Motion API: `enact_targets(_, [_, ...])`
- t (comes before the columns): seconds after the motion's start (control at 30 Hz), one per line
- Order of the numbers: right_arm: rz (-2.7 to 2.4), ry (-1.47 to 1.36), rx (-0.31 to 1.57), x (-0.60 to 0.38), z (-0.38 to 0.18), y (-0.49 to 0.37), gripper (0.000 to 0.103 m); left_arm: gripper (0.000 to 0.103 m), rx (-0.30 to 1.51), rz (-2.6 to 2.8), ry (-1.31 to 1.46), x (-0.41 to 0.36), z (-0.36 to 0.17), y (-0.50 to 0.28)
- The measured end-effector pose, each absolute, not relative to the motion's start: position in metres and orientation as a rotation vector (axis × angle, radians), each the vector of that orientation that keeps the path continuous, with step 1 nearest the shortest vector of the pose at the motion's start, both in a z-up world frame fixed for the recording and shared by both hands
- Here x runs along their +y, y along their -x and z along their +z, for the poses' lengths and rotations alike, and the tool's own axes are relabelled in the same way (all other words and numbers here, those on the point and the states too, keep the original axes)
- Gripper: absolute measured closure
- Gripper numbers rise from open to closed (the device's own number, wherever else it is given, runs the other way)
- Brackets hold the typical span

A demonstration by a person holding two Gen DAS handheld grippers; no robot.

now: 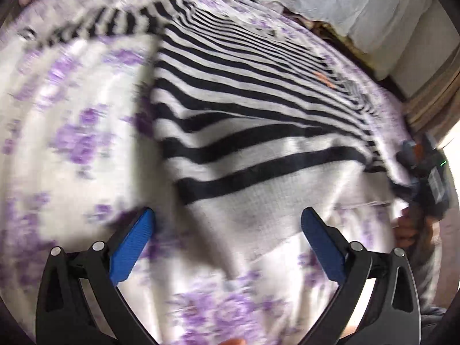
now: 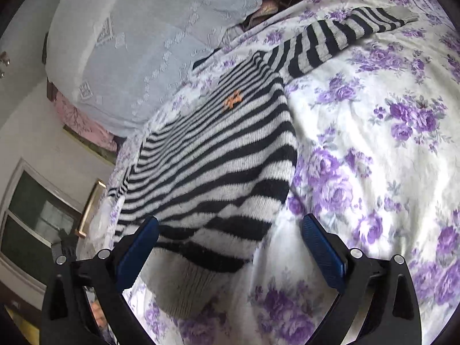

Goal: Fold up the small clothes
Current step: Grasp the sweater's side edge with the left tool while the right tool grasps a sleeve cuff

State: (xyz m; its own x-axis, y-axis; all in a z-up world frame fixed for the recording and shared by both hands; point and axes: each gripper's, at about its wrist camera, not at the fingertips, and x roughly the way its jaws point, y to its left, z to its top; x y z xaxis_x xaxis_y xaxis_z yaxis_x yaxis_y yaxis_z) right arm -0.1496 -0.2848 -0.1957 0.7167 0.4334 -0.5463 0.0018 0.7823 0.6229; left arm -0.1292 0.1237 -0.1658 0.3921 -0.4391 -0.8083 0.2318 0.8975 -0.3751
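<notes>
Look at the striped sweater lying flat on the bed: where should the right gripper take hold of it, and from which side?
Grip the sweater at its plain ribbed hem, coming in low from the near edge. The hem lies nearest the open right gripper, and it looks thick and slightly raised off the bedsheet, so a finger could probably slide under it.

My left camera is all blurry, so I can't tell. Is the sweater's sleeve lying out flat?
Observer: Yes. In the right camera the sleeve stretches straight out over the flowery sheet and ends in a plain grey cuff.
Operator: Is my right gripper holding the sweater?
Observer: No. The right gripper is open. The ribbed hem of the sweater lies between its spread jaws, not pinched.
</notes>
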Motion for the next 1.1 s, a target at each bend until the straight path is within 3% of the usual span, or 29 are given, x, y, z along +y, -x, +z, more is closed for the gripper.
enact_targets(0.23, [0.421,-0.705,0.798,-0.277,-0.191,0.181,0.003,0.009,1.089,-0.513,0.300,0.118,-0.171,0.115])
enact_targets(0.3, [0.450,-0.698,0.820,-0.271,-0.191,0.185,0.003,0.043,1.085,-0.549,0.317,0.117,-0.168,0.117])
enact_targets(0.4, [0.466,-0.717,0.830,-0.265,-0.194,0.173,0.003,0.058,1.121,-0.581,0.321,0.109,-0.175,0.109])
enact_targets(0.53, [0.451,-0.755,0.812,-0.258,-0.197,0.149,0.003,0.063,1.134,-0.585,0.351,0.110,-0.177,0.106])
enact_targets(0.6, [0.500,-0.761,0.801,-0.253,-0.193,0.147,0.006,0.073,1.151,-0.590,0.396,0.118,-0.181,0.106])
enact_targets(0.7, [0.539,-0.750,0.808,-0.251,-0.197,0.149,0.038,0.075,1.171,-0.617,0.486,0.129,-0.189,0.106])
enact_targets(0.73, [0.544,-0.768,0.820,-0.253,-0.202,0.150,0.054,0.076,1.172,-0.624,0.496,0.130,-0.190,0.106])
enact_targets(0.87, [0.524,-0.761,0.880,-0.250,-0.216,0.153,0.084,0.093,1.159,-0.621,0.432,0.120,-0.186,0.110])
enact_targets(1.1, [0.491,-0.621,0.847,-0.261,-0.176,0.186,0.088,0.097,1.110,-0.636,0.371,0.131,-0.158,0.133])
